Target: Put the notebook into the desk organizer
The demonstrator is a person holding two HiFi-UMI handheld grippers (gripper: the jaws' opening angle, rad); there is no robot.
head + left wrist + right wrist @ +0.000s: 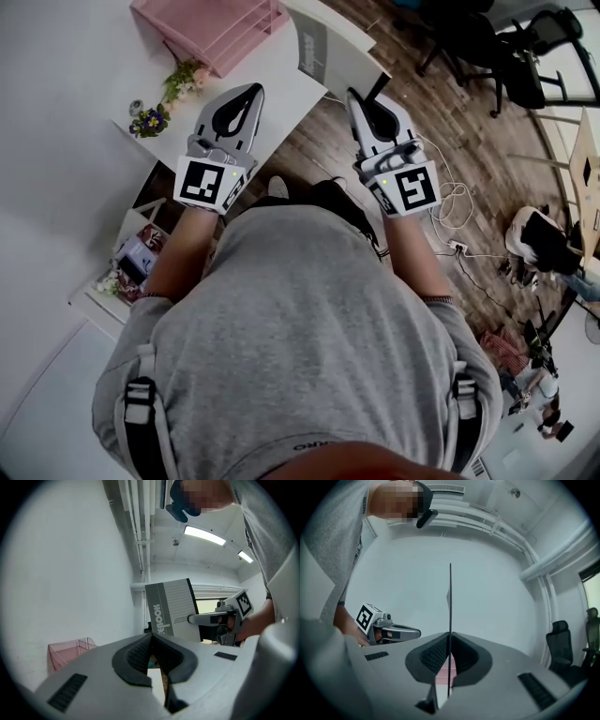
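Observation:
A grey-and-white notebook [312, 47] stands upright in the air, with my right gripper [354, 94] shut on its lower edge. In the left gripper view its cover [171, 606] faces the camera, and the right gripper [192, 618] grips it from the right. In the right gripper view it shows edge-on as a thin dark line [450, 602] pinched between the jaws [450, 634]. My left gripper [255, 89] is shut and holds nothing, hovering over the white desk [272, 103]. The pink wire desk organizer [211, 28] sits on the desk at the back, left of the notebook.
Small flower arrangements [178, 89] stand on the desk near the left gripper. A low shelf with bags [131, 262] is at the left. Cables and a power strip [455, 216] lie on the wooden floor, and office chairs [487, 47] stand at the back right.

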